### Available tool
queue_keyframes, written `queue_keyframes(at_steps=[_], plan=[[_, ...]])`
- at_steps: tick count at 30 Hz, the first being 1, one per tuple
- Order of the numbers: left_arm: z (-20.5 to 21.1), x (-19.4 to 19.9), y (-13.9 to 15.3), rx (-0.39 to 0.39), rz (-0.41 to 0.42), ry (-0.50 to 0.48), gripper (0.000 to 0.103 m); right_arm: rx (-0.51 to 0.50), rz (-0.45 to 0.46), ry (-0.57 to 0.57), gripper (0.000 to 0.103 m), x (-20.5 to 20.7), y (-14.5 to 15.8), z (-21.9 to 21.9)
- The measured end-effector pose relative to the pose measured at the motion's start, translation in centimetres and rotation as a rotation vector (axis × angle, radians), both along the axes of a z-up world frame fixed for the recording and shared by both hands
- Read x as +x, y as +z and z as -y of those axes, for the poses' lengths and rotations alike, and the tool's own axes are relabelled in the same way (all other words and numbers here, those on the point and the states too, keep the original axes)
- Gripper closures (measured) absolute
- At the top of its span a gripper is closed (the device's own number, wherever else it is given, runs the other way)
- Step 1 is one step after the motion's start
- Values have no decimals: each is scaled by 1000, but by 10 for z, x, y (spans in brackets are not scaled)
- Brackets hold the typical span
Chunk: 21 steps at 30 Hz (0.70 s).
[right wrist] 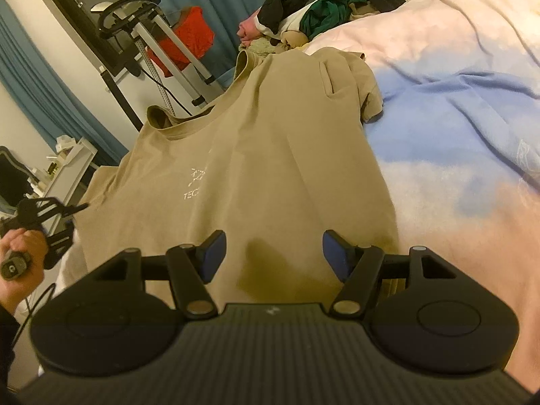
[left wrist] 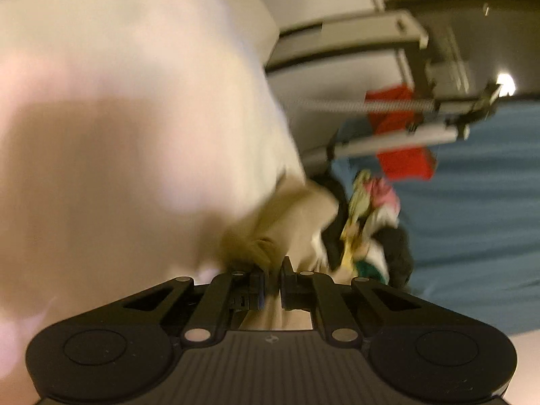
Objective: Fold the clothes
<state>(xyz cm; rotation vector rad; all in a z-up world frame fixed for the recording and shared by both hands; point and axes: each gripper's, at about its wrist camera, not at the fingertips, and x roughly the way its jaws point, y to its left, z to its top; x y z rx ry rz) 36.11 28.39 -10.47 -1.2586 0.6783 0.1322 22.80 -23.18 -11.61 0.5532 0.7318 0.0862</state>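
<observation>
My left gripper (left wrist: 273,271) is pinched tight on a fold of the tan shirt (right wrist: 256,168), which lies spread on the bed (right wrist: 455,175). My right gripper (right wrist: 273,253) hangs over the shirt's hem, jaws wide, gripping nothing. A clothes pile (right wrist: 324,3) sits beyond.

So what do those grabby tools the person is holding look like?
Both are black. The right tool has a ribbed body, two round discs, silver pivot pins, and fingers faced with blue pads. The left tool is built the same way; from the right camera it looks like thin black struts on a dark handle, with a thin black cable below it. A dark sleeve edge shows.
</observation>
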Motion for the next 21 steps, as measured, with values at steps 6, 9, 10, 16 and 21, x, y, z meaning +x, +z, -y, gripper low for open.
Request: queue_keyframes(at_steps=[6,9,10,16,21], plan=[[-34,-21,5,111,28,69,85,-2,6,-5,37,-1,2,1],[-40,-20,7,146,32,25,67,-3,9,-5,37,-3,4,1],[-37,-13,10,195,31,5,61,-5,11,-4,37,-3,4,1],[-15,34,18,403,34,-88,42,-11,9,-2,37,-3,4,3],[18,94,14,518,31,-184,40,-21,4,-1,37,2,1,4]])
